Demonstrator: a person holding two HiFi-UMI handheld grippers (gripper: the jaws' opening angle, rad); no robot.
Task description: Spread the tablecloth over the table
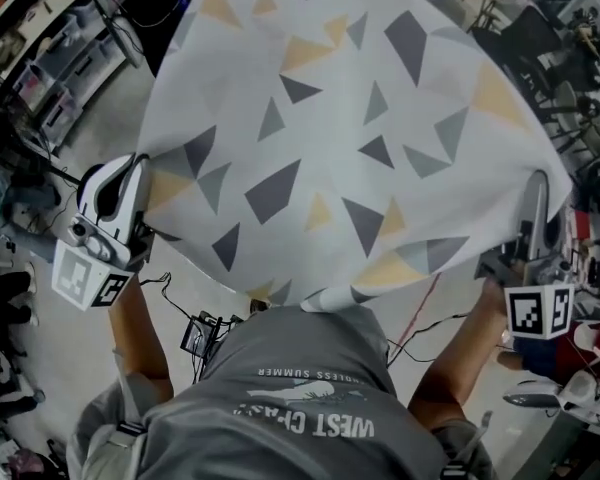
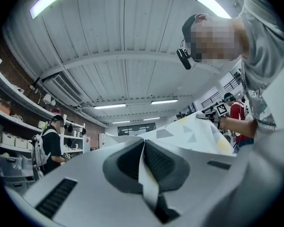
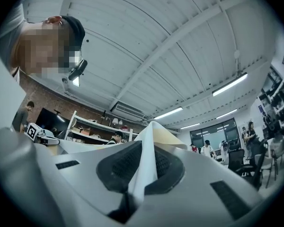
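Observation:
The tablecloth (image 1: 340, 138) is white with grey and yellow triangles and hangs spread in the air in front of me, hiding whatever lies under it. My left gripper (image 1: 143, 173) is shut on its near left corner; in the left gripper view the cloth edge (image 2: 146, 174) is pinched between the dark pads. My right gripper (image 1: 540, 190) is shut on the near right corner, and the cloth (image 3: 144, 167) stands up between its pads in the right gripper view. The near edge sags between both grippers toward my chest.
Shelves with bins (image 1: 65, 63) line the left, with cables (image 1: 205, 333) on the floor below. Chairs and desks (image 1: 555, 58) crowd the right side. A person with a backpack (image 2: 49, 143) stands by shelving, and more people (image 3: 208, 149) stand far off.

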